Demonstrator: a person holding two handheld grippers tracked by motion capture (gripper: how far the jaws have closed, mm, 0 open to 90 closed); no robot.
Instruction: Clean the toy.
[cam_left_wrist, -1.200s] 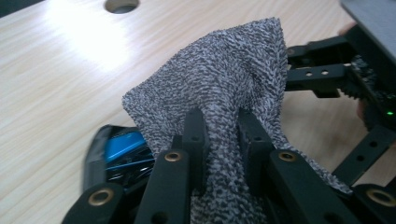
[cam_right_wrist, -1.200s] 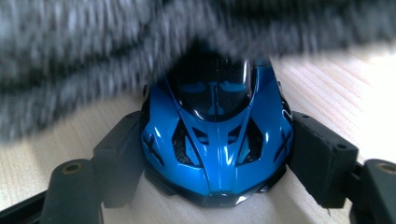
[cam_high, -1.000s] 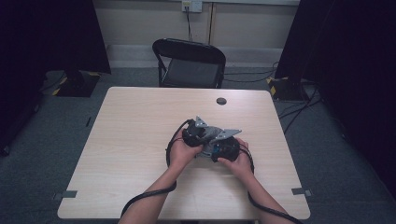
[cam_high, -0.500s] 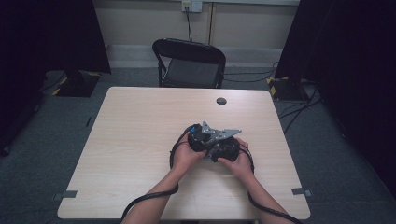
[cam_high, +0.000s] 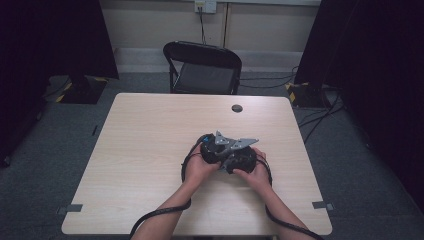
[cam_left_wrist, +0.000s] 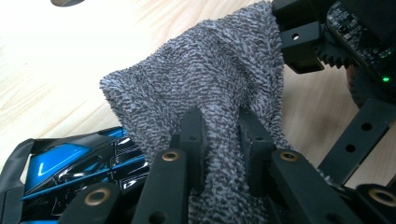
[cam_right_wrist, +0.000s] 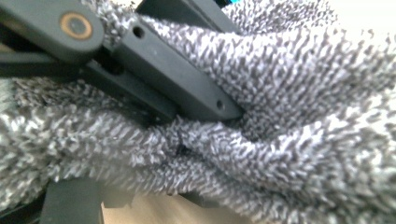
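A grey fuzzy cloth (cam_left_wrist: 210, 70) is bunched up on the table, and my left gripper (cam_left_wrist: 219, 119) is shut on a fold of it. The cloth stretches up toward my right gripper (cam_left_wrist: 322, 51), close by at the top right. In the right gripper view the cloth (cam_right_wrist: 289, 93) lies right in front of the lens, pinched by the left gripper's dark jaw; the right gripper's jaws stand wide and press on nothing. A black and blue packet (cam_left_wrist: 70, 163) lies under the cloth, left of my left gripper. In the high view both grippers (cam_high: 227, 152) meet at mid-table.
The light wooden table (cam_high: 150, 140) carries a small black disc (cam_high: 237, 108) near its far edge. A black folding chair (cam_high: 205, 70) stands behind the table. Cables trail from both grippers toward the table's near edge.
My left gripper has slid a little to the right, closer to the right gripper, still pinching the cloth. The right hand has stayed where it was.
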